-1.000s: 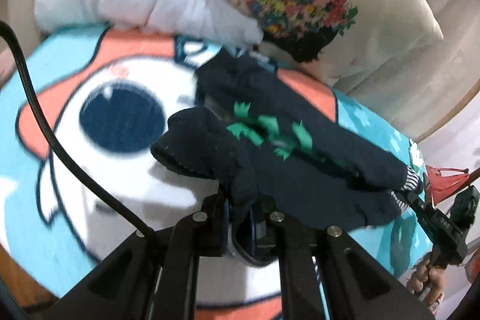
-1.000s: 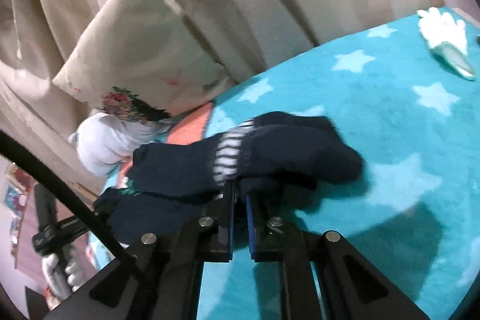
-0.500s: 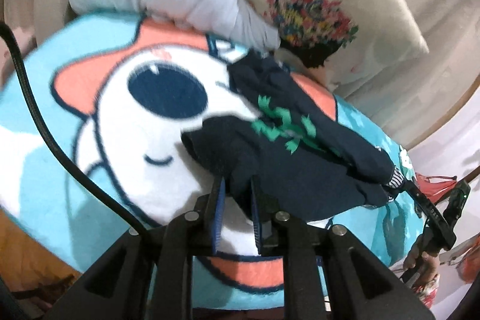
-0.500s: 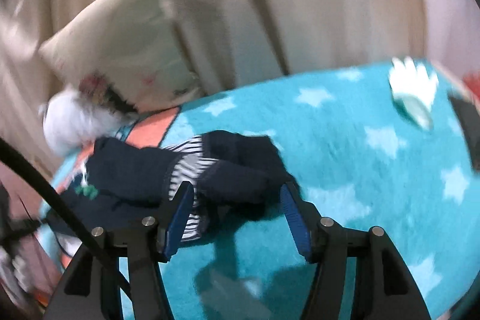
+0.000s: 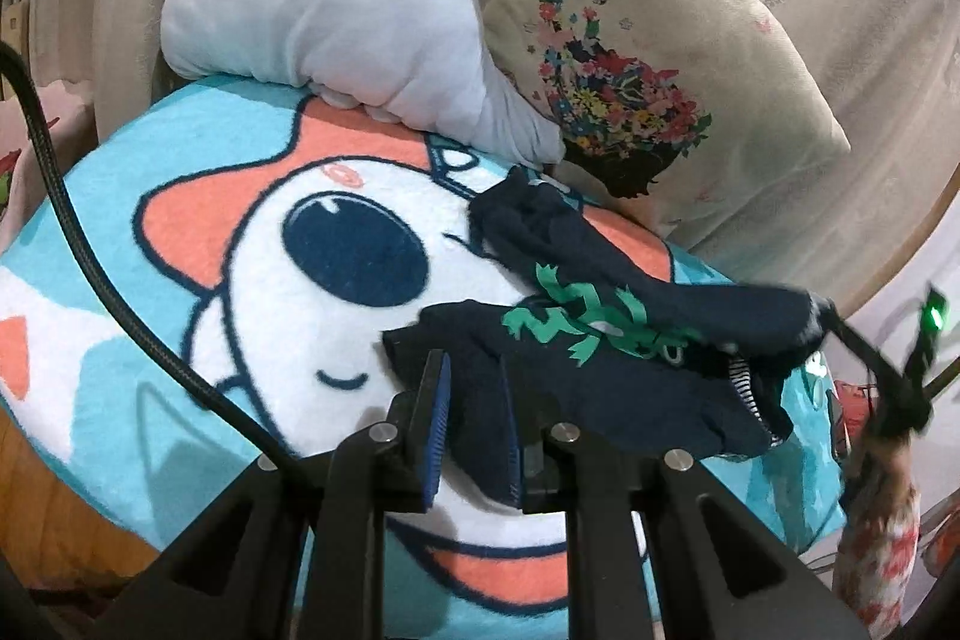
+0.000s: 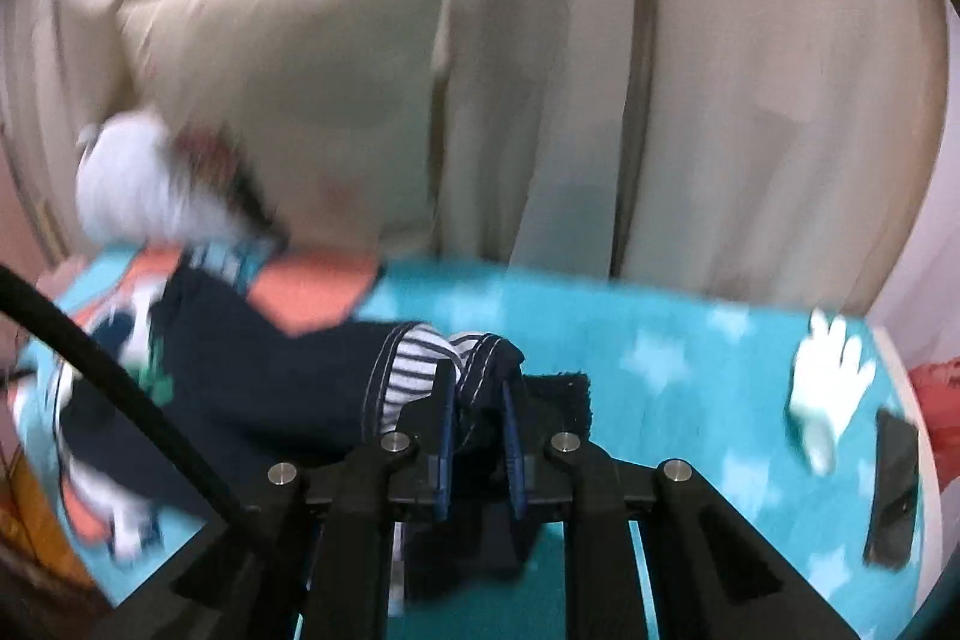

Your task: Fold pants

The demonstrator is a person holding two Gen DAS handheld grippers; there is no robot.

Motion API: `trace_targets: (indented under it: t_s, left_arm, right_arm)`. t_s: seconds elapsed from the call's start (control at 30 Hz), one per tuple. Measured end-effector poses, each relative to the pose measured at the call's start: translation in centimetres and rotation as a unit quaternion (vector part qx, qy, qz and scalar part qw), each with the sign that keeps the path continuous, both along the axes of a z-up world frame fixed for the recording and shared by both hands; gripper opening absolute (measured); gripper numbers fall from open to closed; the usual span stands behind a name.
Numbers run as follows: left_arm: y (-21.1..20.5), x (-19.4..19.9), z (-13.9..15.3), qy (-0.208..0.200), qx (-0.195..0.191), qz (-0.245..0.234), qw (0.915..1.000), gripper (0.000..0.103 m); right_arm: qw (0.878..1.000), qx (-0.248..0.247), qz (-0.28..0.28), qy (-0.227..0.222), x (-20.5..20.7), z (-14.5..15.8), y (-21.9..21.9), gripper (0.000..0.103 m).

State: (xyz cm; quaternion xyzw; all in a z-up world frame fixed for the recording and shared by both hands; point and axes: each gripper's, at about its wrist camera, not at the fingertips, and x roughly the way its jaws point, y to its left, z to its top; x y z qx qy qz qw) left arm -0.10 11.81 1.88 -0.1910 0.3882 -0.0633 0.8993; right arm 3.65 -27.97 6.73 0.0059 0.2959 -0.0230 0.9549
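A: Here we are over the bed, and the pants (image 5: 600, 340) lie across the cartoon blanket (image 5: 180, 280), dark navy with a green print on the fabric.

B: And the left claw (image 5: 471, 436) has them. You can see the blue pads (image 5: 435, 430) pressed on a fold of that navy cloth at the near edge, jaws drawn close together with the fabric pinched between.

A: Look at the far end. In the left wrist view the cloth rises off the blanket toward the right, stretched up to the other tool.

B: That's the right claw (image 6: 477, 436), and its jaws are closing at this moment. The navy hem sits between them, with the striped lining (image 6: 414, 370) turned out just to the left of the pads.

A: Clamped on the pants, then?

B: The pads press on it, yes. That view is blurred, mind you, so the finer detail is lost.

A: Behind the pants, a white plush cushion (image 5: 336, 4) rests on the blanket, and touching it on the right a cream pillow with a flower print (image 5: 648, 58) leans against the curtain (image 6: 720, 70).

B: Over in the right wrist view, a white glove (image 6: 828, 388) lies on the starred turquoise part of the blanket, well apart from the pants, with a dark flat object (image 6: 894, 484) just beside it near the edge.

A: And a black cable (image 5: 90, 244) crosses the left side of the left view.
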Motion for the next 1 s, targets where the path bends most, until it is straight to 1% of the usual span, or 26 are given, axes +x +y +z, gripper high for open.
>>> trace_targets:
  t_s: [0.03,0.07,0.1,0.13,0.17,0.2,0.23,0.27,0.3,0.33,0.43,0.53,0.6,0.63,0.67,0.7,0.73,0.8,0.87,0.93,1.0]
  left_arm:
    - [-0.2,0.1,-0.1,0.001,-0.001,-0.002,1.0,0.015]
    - [-0.5,0.1,-0.1,0.003,-0.001,-0.005,1.0,0.015]
    - [-0.6,0.0,-0.2,0.006,-0.002,-0.007,1.0,0.015]
    - [-0.6,-0.1,-0.2,0.008,-0.003,-0.007,0.9999,0.015]
    - [-0.6,-0.2,-0.2,0.008,-0.004,-0.007,0.9999,0.016]
    - [-0.5,-0.3,-0.2,0.006,-0.002,-0.008,0.9999,0.02]
    - [-0.4,-0.3,-0.2,0.006,0.001,-0.006,1.0,0.024]
    - [-0.1,-0.2,-0.3,0.005,0.008,-0.002,1.0,0.024]
    - [0.1,0.0,-0.5,0.006,0.01,0.001,0.9999,0.024]
    - [0.3,0.4,-0.8,0.009,0.008,0.003,0.9999,0.024]
    - [0.2,1.4,-1.5,0.019,-0.005,-0.001,0.9998,0.024]
    - [-0.8,1.6,-1.7,0.022,-0.009,-0.013,0.9996,0.024]
    - [-1.6,1.1,-1.4,0.02,-0.006,-0.02,0.9996,0.024]
    - [-1.7,0.9,-1.2,0.017,-0.004,-0.021,0.9996,0.024]
    - [-1.7,0.5,-0.9,0.013,-0.001,-0.019,0.9997,0.024]
    - [-1.6,0.1,-0.5,0.01,0.002,-0.015,0.9998,0.026]
    - [-1.4,-0.2,-0.4,0.009,0.006,-0.01,0.9999,0.03]
    - [-0.8,-0.7,0.0,0.005,0.021,0.006,0.9997,0.033]
    - [-0.1,-0.9,0.1,0.005,0.029,0.018,0.9994,0.034]
    - [0.4,-0.9,0.0,0.008,0.026,0.026,0.9993,0.034]
    - [0.5,-0.9,-0.2,0.011,0.023,0.027,0.9993,0.034]
  right_arm:
    - [1.0,-0.01,-0.016,0.006,1.9,-0.3,-0.1,0.017]
    - [0.999,-0.021,-0.025,0.016,3.4,-1.0,-0.1,0.028]
    - [0.998,-0.032,-0.037,0.051,5.4,-2.3,-0.5,0.036]
    - [0.994,-0.029,-0.048,0.09,6.6,-3.4,-1.1,0.04]
    - [0.993,-0.005,-0.052,0.106,6.6,-3.9,-1.9,0.04]
    - [0.993,0.034,-0.05,0.1,5.7,-3.9,-2.8,0.04]
    - [0.992,0.083,-0.043,0.079,4.0,-3.8,-3.8,0.042]
    - [0.99,0.123,-0.042,0.063,1.8,-3.7,-4.8,0.055]
    - [0.987,0.141,-0.044,0.058,0.4,-3.9,-5.4,0.062]
    - [0.985,0.156,-0.05,0.06,-1.7,-4.5,-6.1,0.065]
    - [0.976,0.19,-0.063,0.085,-4.9,-7.0,-6.7,0.065]
    - [0.967,0.226,-0.05,0.111,-5.1,-9.6,-5.7,0.065]
    - [0.966,0.227,-0.047,0.113,-4.4,-10.6,-4.7,0.065]
    - [0.97,0.216,-0.05,0.094,-4.1,-10.5,-4.2,0.064]
    - [0.968,0.231,-0.036,0.094,-3.6,-10.6,-3.7,0.045]
    - [0.961,0.258,-0.019,0.099,-3.3,-10.8,-3.6,0.03]
    - [0.954,0.282,-0.007,0.099,-3.3,-10.8,-3.4,0.023]
    - [0.963,0.258,-0.013,0.081,-4.1,-9.9,-3.3,0.021]
    - [0.966,0.248,-0.026,0.062,-6.1,-8.7,-4.0,0.02]
    - [0.968,0.239,-0.045,0.054,-7.6,-8.1,-5.2,0.02]
    - [0.972,0.217,-0.068,0.054,-9.3,-7.8,-6.2,0.02]
